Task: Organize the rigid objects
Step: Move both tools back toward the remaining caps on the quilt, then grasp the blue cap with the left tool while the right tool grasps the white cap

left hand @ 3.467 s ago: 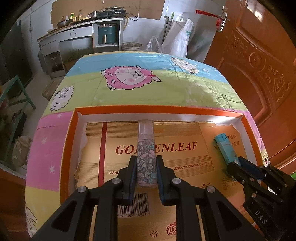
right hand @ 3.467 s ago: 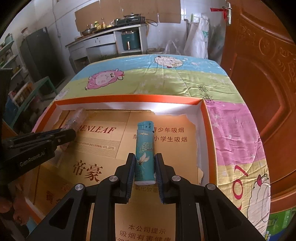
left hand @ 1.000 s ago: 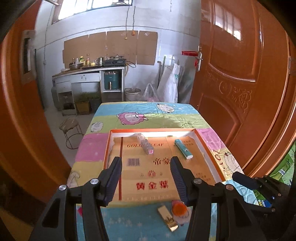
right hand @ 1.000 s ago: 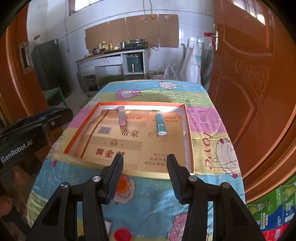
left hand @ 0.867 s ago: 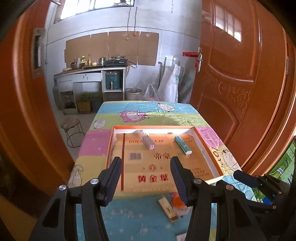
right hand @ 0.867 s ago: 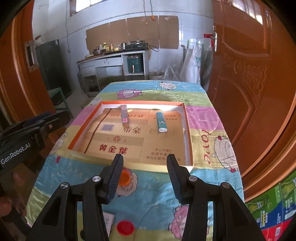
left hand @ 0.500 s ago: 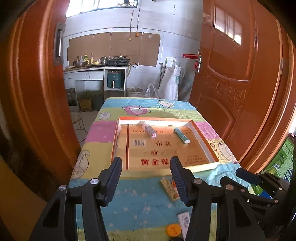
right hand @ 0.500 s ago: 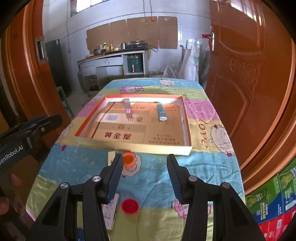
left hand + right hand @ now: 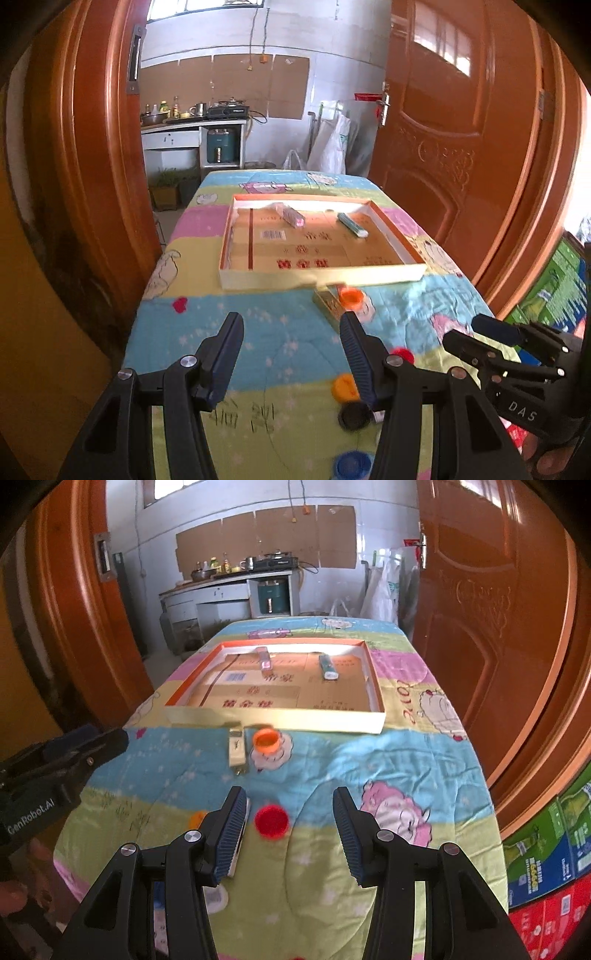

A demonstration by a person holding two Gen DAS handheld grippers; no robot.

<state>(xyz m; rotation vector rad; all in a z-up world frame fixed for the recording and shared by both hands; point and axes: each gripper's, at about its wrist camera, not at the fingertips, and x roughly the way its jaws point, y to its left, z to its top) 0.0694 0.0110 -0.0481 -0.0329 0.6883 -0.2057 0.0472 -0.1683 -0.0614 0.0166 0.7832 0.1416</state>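
Cartoon quilt [image 9: 388,760] covers the table — kitchen counter [image 9: 225,581] beyond.

Left gripper [image 9: 290,349]: jaws spread wide, nothing between fingers, held level, pointing forward. Right gripper [image 9: 290,825]: jaws likewise wide apart, empty, level, pointing forward. Both side by side, apart, not touching. Bare fingertips [image 9: 550,461] visible behind right gripper.

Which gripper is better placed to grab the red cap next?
Right, probably. In its own view the red cap lies on the quilt just ahead of the right gripper, between its open jaws. The left gripper, also open, points at bare quilt with the cap off to its right.
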